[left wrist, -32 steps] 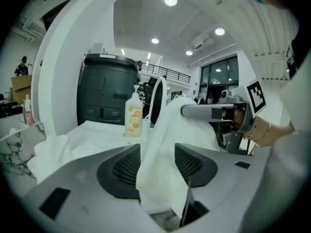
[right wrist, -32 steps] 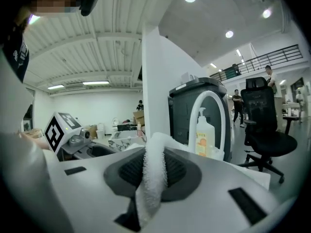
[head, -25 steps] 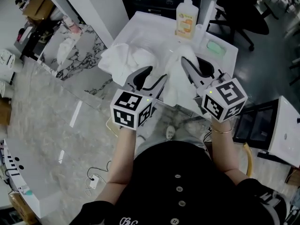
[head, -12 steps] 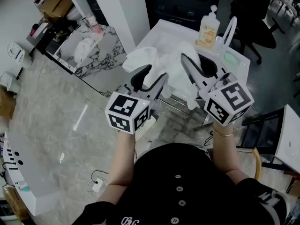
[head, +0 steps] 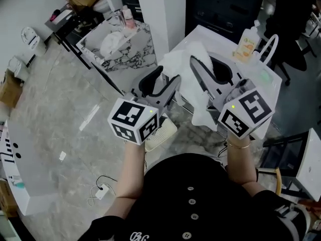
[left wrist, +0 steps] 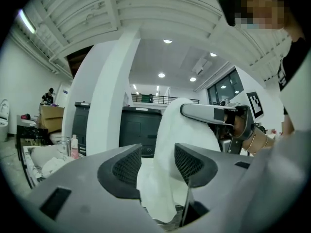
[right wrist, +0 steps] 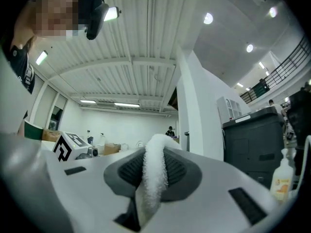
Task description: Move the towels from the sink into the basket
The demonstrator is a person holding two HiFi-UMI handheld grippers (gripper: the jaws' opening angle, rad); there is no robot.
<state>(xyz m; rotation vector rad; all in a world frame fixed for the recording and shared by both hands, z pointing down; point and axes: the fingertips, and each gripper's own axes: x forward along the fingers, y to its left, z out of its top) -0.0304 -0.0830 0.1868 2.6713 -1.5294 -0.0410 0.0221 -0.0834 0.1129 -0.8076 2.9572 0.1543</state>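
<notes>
Beside the sink (head: 214, 40), right hand-held gripper (right wrist: 155, 155) pinches towel (left wrist: 171, 130) aloft; left hand-held gripper (left wrist: 158, 162) gapes.

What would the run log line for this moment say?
right tool: shut on towel | left tool: open | towel: white, hangs from right tool

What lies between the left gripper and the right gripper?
A white towel hangs there, pinched by the right gripper. The open left gripper does not grip it. The left gripper view shows this.
</notes>
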